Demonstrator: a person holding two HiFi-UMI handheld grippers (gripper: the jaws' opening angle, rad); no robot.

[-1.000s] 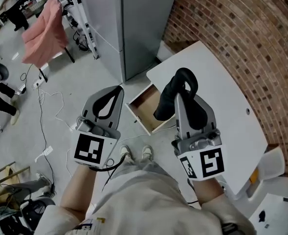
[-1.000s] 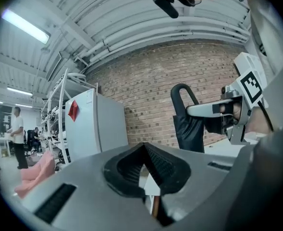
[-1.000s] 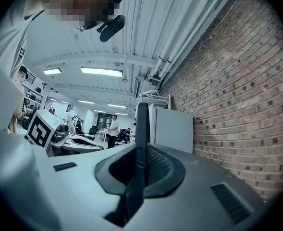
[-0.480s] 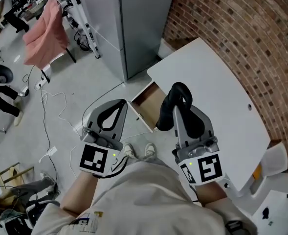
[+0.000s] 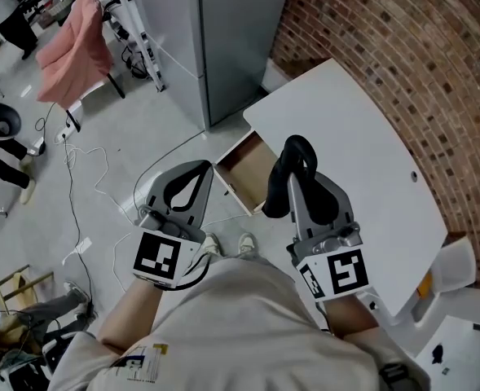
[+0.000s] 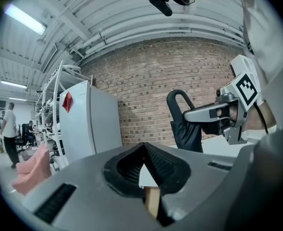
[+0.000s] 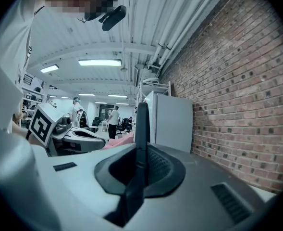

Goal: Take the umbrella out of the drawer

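A black folded umbrella (image 5: 274, 195) with a looped handle (image 5: 298, 147) hangs over the front of the open wooden drawer (image 5: 241, 172) under the white table (image 5: 345, 129). My right gripper (image 5: 298, 177) is shut on the umbrella just below its handle. In the right gripper view a black strip of the umbrella (image 7: 141, 129) stands pinched between the jaws. My left gripper (image 5: 202, 169) hovers left of the drawer, shut, with nothing in it. Its tips (image 6: 142, 146) meet in the left gripper view, which also shows the umbrella (image 6: 184, 126) held by the right gripper (image 6: 213, 112).
A grey cabinet (image 5: 215, 39) stands behind the drawer and a brick wall (image 5: 386, 31) runs along the table's far side. A pink cloth (image 5: 77, 43) hangs at the far left, cables (image 5: 77, 186) lie on the floor, and my shoes (image 5: 225, 247) are below the drawer.
Both grippers have sunk a little and drawn nearer to me. The umbrella has come along in the right gripper, and the left gripper has shifted slightly towards the drawer.
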